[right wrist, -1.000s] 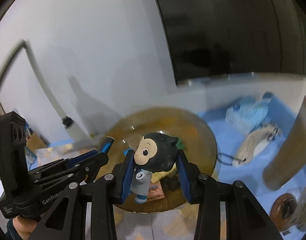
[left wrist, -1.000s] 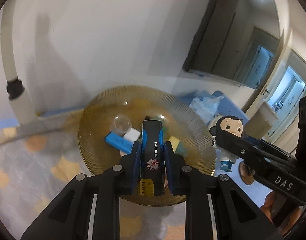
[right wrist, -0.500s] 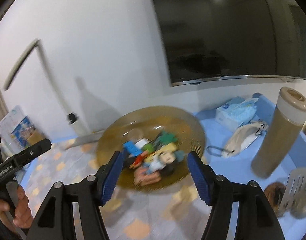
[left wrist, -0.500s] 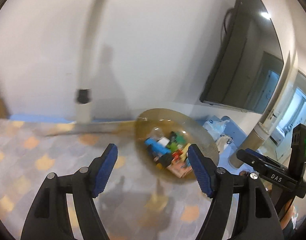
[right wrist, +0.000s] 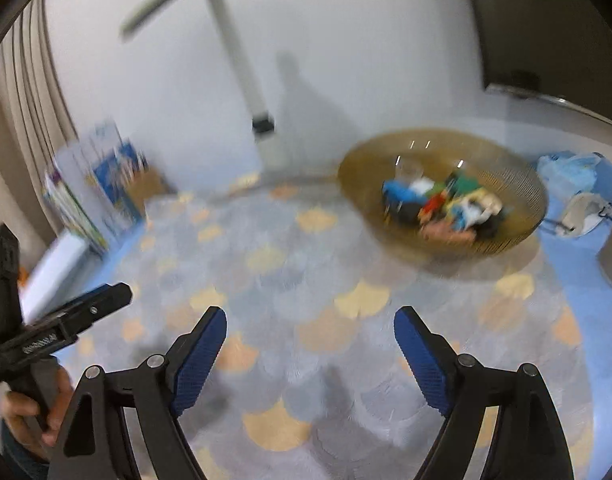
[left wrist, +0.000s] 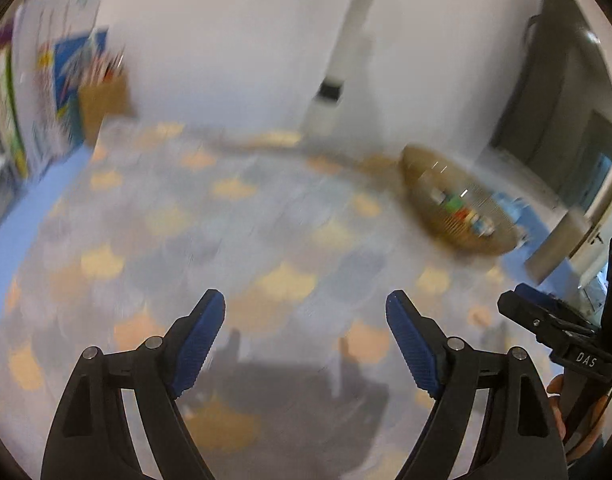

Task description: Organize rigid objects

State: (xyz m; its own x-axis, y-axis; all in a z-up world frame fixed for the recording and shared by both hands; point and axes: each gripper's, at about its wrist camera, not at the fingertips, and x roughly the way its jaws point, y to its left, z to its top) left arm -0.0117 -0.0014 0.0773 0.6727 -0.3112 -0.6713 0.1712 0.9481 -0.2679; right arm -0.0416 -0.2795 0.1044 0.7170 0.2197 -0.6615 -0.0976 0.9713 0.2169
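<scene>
Both grippers have pulled back from the amber bowl (right wrist: 446, 192), leaving the figurine and blue lighter in it.
Left gripper (left wrist: 306, 314) and right gripper (right wrist: 310, 330) hover over the patterned surface (right wrist: 306, 280) near the bowl, fingers wide, opening, empty.

– What is carrying everything here?

– A blue table (right wrist: 586, 300) is lying under a mat (right wrist: 289, 264) patterned with grey and yellow scales.

– What is sitting on the mat?

– An amber ribbed bowl (right wrist: 518, 176) is resting on its far right part, and a pile of small coloured items (right wrist: 442, 204) is lying inside, too blurred to name.

– And off the mat?

– Books (right wrist: 93, 196) are standing at the far left, and a white pouch (right wrist: 584, 208) is lying just right of the bowl.
</scene>
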